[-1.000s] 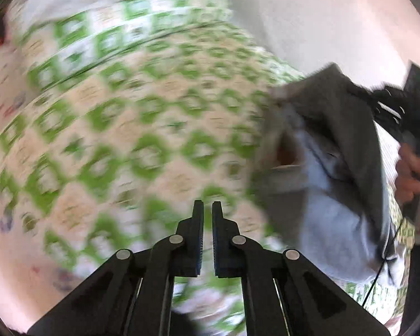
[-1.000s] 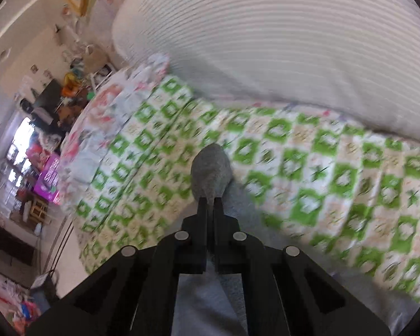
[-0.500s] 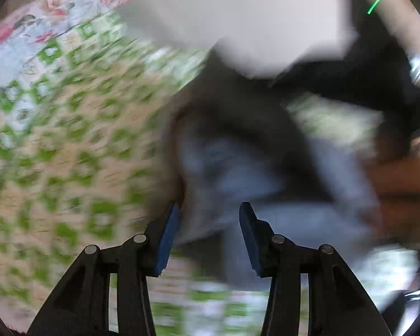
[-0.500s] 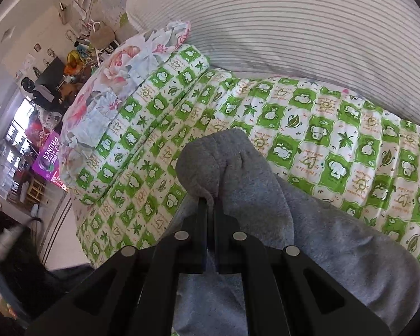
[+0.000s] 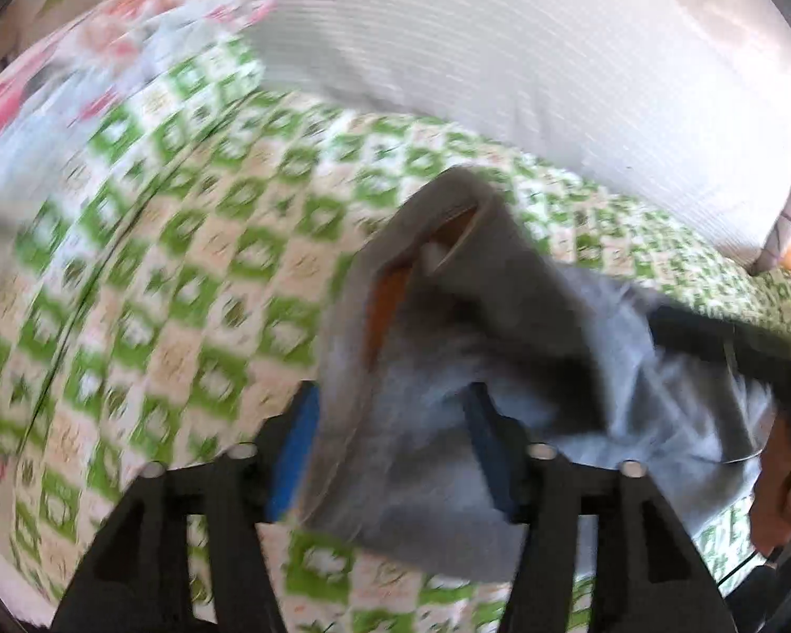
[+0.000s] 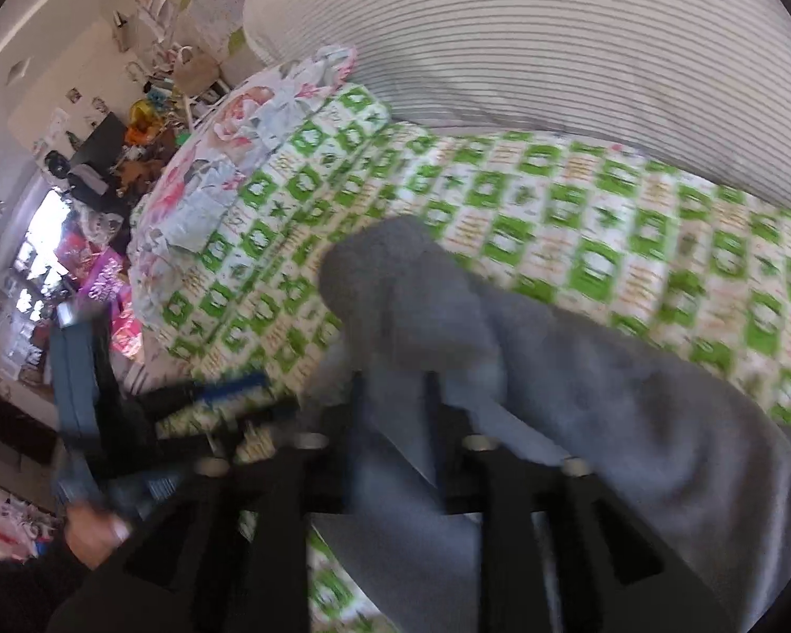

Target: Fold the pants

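The grey pants [image 5: 474,327] lie bunched on the green-checked bedspread [image 5: 184,264]; their waistband opening with an orange lining faces up in the left wrist view. My left gripper [image 5: 390,438] is open, and a fold of the pants hangs between its blue-padded fingers. In the right wrist view the pants [image 6: 580,395] drape over my right gripper [image 6: 393,422], whose jaws stand apart with cloth between them. The left gripper [image 6: 227,395] shows at the left of that view.
A large white striped pillow [image 6: 553,53] lies at the far side of the bed. A floral pillow [image 6: 227,158] sits at the bed's left end. Cluttered room furniture [image 6: 79,158] stands beyond the bed's left edge.
My left gripper opened and moved in around the pants. My right gripper went from shut on the cloth to jaws apart. The views are motion-blurred.
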Available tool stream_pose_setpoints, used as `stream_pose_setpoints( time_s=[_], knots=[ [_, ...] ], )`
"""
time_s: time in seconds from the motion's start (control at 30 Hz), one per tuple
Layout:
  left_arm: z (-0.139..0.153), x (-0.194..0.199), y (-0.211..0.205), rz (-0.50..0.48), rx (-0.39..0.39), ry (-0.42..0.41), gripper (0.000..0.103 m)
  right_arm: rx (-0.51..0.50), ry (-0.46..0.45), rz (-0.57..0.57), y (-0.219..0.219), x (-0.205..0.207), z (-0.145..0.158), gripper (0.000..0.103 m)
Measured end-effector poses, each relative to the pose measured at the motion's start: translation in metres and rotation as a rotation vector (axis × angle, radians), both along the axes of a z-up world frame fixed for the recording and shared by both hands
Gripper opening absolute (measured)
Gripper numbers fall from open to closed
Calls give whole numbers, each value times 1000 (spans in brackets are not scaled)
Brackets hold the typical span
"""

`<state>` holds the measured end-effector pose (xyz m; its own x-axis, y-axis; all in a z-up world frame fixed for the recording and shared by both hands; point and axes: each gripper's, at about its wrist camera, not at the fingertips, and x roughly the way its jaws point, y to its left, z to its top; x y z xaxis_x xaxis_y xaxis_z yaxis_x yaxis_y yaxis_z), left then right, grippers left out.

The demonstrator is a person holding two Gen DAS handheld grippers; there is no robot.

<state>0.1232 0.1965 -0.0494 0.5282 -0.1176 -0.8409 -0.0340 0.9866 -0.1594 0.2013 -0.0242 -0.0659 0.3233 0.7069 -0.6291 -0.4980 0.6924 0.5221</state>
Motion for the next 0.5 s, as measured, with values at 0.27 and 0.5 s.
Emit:
stream_pose_setpoints(
  time_s=[0.27, 0.5],
  knots=[
    [-14, 29, -20, -23, -52, 68, 64, -207, -101, -146, -61, -60, -26, 59],
    [-22, 49, -19, 46, -108, 102, 67, -485, -167, -151, -67, -87, -69, 59]
  ],
)
